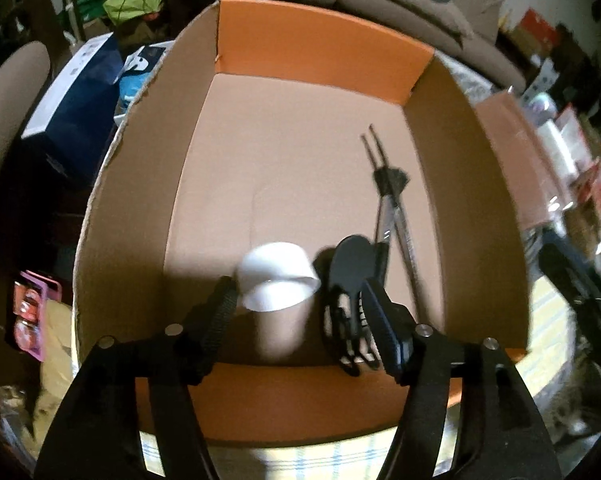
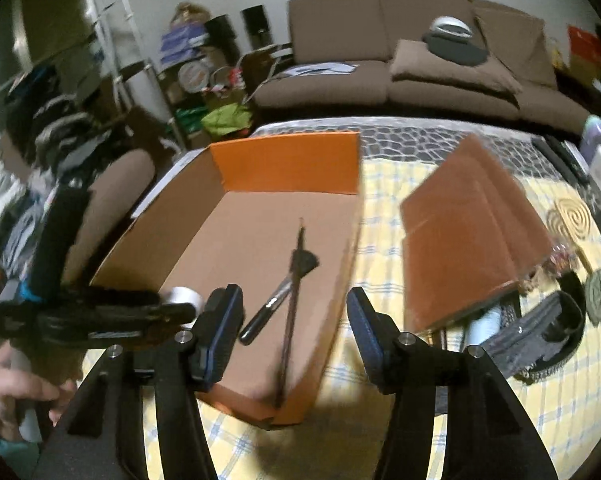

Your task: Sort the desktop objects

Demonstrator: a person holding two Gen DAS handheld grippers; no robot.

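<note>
**Open box on the checked cloth, both grippers slack above it**

A brown sofa [image 2: 420, 64] fills the back of the room. In front of it lies a yellow checked tablecloth [image 2: 384, 236], and on that sits the orange cardboard box [image 1: 324, 52], its top open and its floor plain brown. Beside the box, to its right, a brown flat lid or board [image 2: 472, 240] lies tilted.

The left gripper [image 1: 300, 292] hangs over the box's near end, jaws parted wide. A white cup [image 1: 278, 280], blurred, is between its fingers; the pads do not clearly press it.

The right gripper [image 2: 294, 312] points at the box's right wall, jaws apart with nothing between them.

Inside the box lie a black compass [image 1: 384, 184] and a dark pen [image 2: 264, 316].

No writing can be read anywhere; everything is too blurred.
</note>
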